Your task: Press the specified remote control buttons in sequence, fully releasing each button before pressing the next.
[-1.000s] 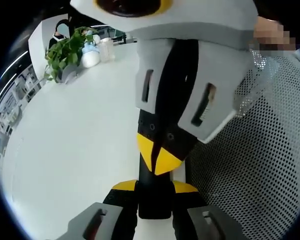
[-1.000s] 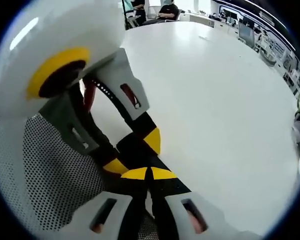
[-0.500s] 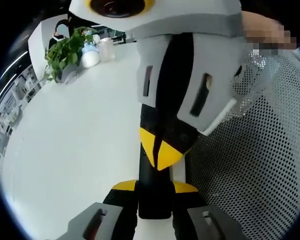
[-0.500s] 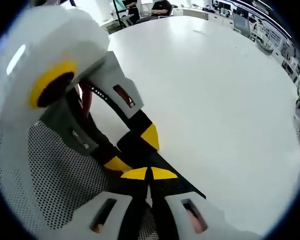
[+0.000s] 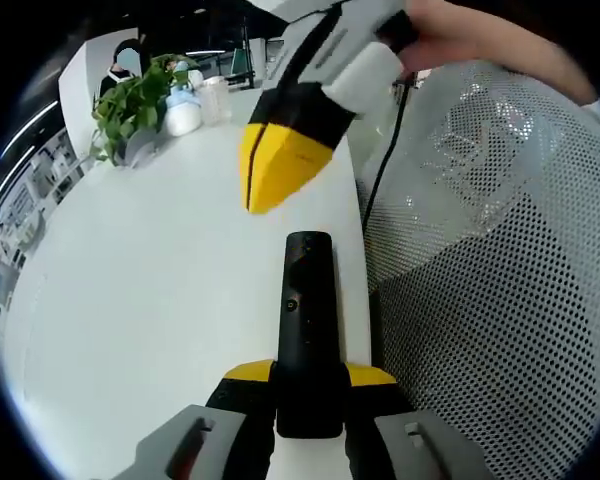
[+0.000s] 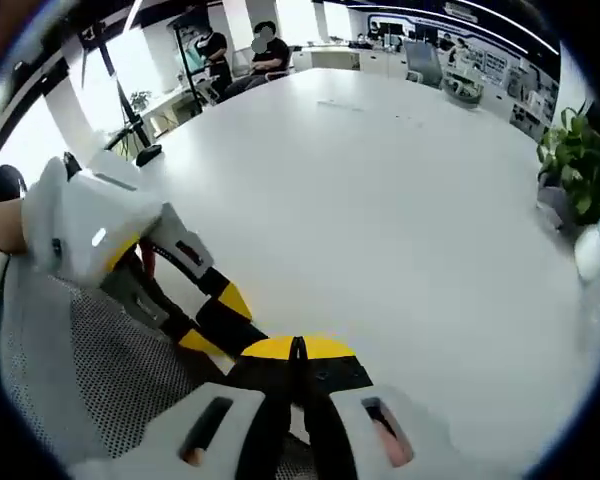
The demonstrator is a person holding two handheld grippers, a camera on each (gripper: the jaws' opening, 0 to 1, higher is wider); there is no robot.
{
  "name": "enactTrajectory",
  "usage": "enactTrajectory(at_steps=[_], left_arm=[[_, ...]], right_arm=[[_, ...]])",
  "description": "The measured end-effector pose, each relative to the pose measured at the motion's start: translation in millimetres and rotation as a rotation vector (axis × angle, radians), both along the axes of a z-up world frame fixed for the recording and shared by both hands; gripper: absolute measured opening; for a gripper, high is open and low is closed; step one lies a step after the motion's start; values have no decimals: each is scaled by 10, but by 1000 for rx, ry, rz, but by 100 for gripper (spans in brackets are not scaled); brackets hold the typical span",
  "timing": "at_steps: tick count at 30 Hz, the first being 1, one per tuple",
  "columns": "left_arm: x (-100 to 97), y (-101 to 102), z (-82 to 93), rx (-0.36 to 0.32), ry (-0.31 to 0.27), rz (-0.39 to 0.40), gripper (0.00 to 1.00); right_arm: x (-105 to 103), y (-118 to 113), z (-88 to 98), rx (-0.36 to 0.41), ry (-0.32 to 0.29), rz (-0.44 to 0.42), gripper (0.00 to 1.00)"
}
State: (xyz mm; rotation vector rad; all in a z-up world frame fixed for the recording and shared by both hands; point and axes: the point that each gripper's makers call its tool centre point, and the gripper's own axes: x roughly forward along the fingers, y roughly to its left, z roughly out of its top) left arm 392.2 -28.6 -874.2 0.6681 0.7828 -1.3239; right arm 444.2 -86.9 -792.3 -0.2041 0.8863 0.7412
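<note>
remote control (image 5: 308, 330) held by its near end in the left claw (image 5: 309, 392), lying over the white tabletop (image 5: 150, 300) | right claw (image 5: 280, 165) shut and empty, lifted clear of the buttons | progress: press judged released, remaining presses cannot be told | change: right claw was on the remote half a second ago, now raised far-left

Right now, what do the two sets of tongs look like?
Both match: light grey bodies with dark slots, black jaws capped by yellow wedge tips. The left tongs show this at the view's bottom, the right tongs likewise. A thin black cable hangs near the right tongs in the left gripper view.
</note>
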Motion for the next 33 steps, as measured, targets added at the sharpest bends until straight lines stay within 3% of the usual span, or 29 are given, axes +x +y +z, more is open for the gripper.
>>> enactTrajectory(at_steps=[7,12,17,21,27,33], left_arm=[[3,-4,-3,0,0,5,25],[3,-5,-4,6,2,6,25],[5,-6,-4,6,2,13,25],[5,-5,-2,6,2,17,25],[4,-8,-1,1,2,28,25],[7,-15,3,-2,1,30,25]], right_arm=[[157,-153,562,170,-150,-130,0],[128,-246,873,201,-287,-152,0],[102,-436,1113,179,-434,-202,0],[52,-544,1191,189,-454,-236,0],[34,-697,1369,180,-559,-290,0],[94,-893,1404,135,-587,-299,9]])
